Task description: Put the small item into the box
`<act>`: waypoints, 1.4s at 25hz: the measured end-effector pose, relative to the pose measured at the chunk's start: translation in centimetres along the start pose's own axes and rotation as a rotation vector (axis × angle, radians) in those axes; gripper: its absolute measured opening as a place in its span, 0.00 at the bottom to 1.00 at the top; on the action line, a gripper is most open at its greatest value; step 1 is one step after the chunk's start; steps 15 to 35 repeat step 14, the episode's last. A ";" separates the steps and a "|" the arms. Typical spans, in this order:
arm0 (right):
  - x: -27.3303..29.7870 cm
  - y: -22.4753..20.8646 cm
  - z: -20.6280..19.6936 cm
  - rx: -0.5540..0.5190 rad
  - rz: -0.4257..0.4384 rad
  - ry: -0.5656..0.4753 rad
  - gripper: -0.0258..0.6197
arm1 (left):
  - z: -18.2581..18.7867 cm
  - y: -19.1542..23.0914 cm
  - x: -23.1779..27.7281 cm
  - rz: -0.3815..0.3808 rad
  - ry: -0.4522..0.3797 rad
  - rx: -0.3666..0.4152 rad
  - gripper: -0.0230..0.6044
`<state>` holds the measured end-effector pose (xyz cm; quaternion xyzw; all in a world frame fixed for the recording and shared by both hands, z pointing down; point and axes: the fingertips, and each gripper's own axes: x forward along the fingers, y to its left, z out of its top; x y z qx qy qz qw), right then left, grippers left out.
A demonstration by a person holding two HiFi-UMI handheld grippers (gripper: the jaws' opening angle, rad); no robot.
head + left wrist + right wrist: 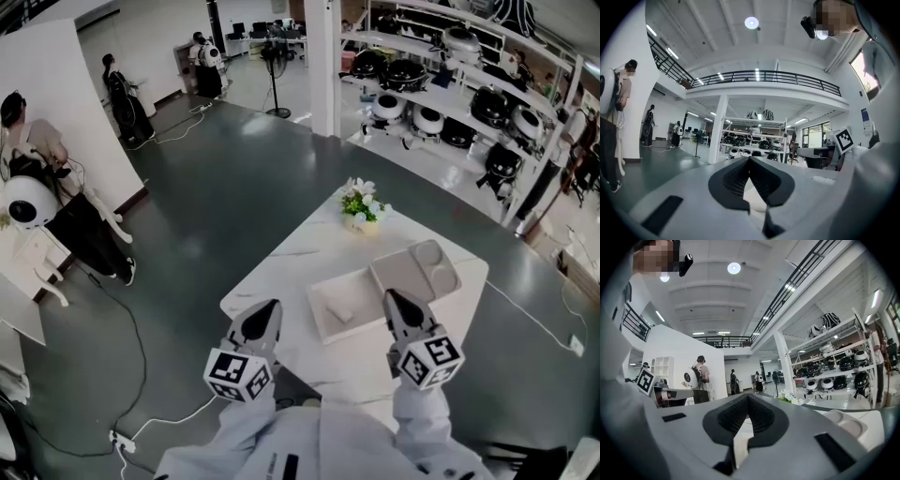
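Table (281, 272) white marbled slab; box (361, 292) shallow, rectangular; tray (405, 272) round-welled.

Two grippers show, the left gripper (270, 309) and the right gripper (394, 302), each carrying one marker cube, so two cubes. One white table (281, 272) bears four things: one flat tray (323, 325), one small item (339, 313) on it, one compartment box (412, 267) and one bunch of flowers (362, 202). Three people stand on the floor: a person at the left edge (33, 141), a person by the white wall (117, 89) and a person far back (202, 56). One pedestal fan (277, 70) stands there. The shelves (450, 103) hold round units, perhaps nine; they are too crowded to count surely.
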<state>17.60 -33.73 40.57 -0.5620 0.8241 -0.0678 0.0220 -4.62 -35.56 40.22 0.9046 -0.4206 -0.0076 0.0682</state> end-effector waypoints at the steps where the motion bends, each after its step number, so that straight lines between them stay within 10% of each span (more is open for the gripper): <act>1: 0.0 -0.1 -0.1 -0.001 -0.004 0.001 0.03 | -0.1 0.1 0.0 0.002 0.002 0.003 0.03; 35: 0.3 -1.2 -1.2 0.015 -0.039 0.023 0.03 | -0.7 0.9 -0.1 0.020 0.027 0.009 0.03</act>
